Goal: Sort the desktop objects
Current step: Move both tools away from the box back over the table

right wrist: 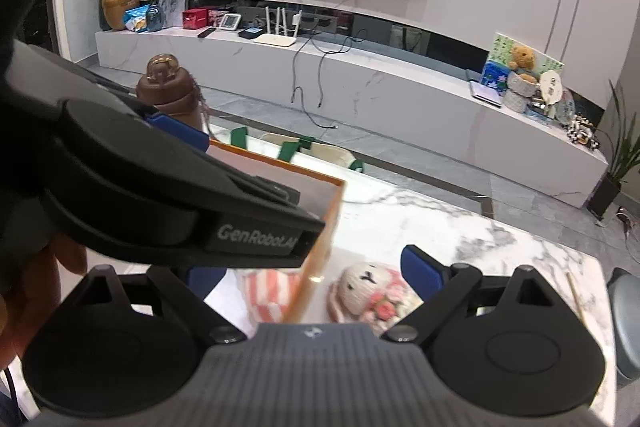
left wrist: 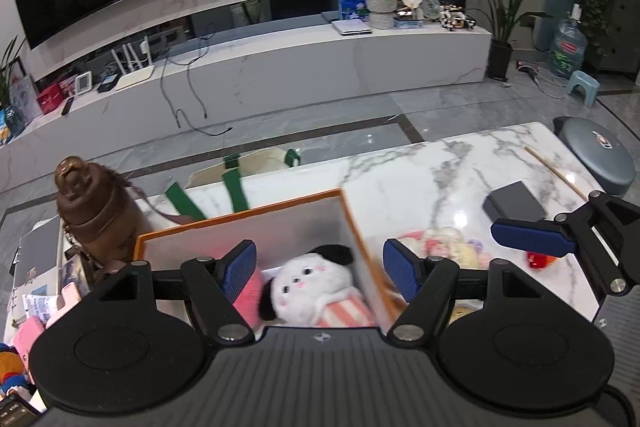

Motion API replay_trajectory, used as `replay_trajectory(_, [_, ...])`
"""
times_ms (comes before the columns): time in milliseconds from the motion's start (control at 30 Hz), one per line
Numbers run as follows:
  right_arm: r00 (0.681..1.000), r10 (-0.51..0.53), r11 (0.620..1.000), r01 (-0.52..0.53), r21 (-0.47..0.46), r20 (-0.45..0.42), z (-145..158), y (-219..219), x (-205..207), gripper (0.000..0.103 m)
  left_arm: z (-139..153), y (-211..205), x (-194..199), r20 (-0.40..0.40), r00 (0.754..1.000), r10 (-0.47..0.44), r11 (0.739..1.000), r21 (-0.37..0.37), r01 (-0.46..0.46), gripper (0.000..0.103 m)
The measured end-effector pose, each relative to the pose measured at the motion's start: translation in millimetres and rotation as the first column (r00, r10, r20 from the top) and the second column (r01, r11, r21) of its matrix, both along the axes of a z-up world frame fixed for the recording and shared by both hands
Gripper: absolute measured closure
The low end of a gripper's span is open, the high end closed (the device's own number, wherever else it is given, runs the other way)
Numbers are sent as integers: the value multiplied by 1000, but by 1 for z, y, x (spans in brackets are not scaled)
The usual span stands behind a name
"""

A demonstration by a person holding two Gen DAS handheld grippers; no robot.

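Observation:
An orange-rimmed open box (left wrist: 240,219) stands on the marble table (left wrist: 420,171). Inside it lies a white plush dog with black ears (left wrist: 310,285) in a striped outfit. My left gripper (left wrist: 320,269) is open above the box, its fingers either side of the dog. My right gripper (right wrist: 316,275) is open just right of the box wall (right wrist: 320,247), above a knitted bunny doll (right wrist: 366,293) that lies on the table. The right gripper also shows in the left wrist view (left wrist: 532,237). The left gripper's body (right wrist: 168,195) hides much of the box in the right wrist view.
A brown bottle (left wrist: 94,211) stands left of the box. A black box (left wrist: 514,205), a small red object (left wrist: 538,259) and a wooden stick (left wrist: 554,167) lie on the table's right part. A green-strapped bag (left wrist: 240,171) hangs behind. Clutter (left wrist: 36,307) lies at left.

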State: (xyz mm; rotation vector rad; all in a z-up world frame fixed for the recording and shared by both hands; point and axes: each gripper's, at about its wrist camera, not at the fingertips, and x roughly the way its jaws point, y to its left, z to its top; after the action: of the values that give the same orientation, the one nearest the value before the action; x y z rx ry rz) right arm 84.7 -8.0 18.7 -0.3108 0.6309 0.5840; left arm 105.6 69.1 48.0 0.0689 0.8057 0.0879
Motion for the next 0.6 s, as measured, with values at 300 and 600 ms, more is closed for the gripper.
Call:
replay_trajectory(300, [998, -64, 998, 64, 9, 13, 6, -56, -8, 9, -5, -44, 5, -6, 997, -71, 997, -3, 71, 20])
replay_trajectory(600, [983, -185, 983, 185, 3, -5, -3, -125, -3, 8, -21, -85, 12, -34, 991, -127, 992, -8, 127, 20])
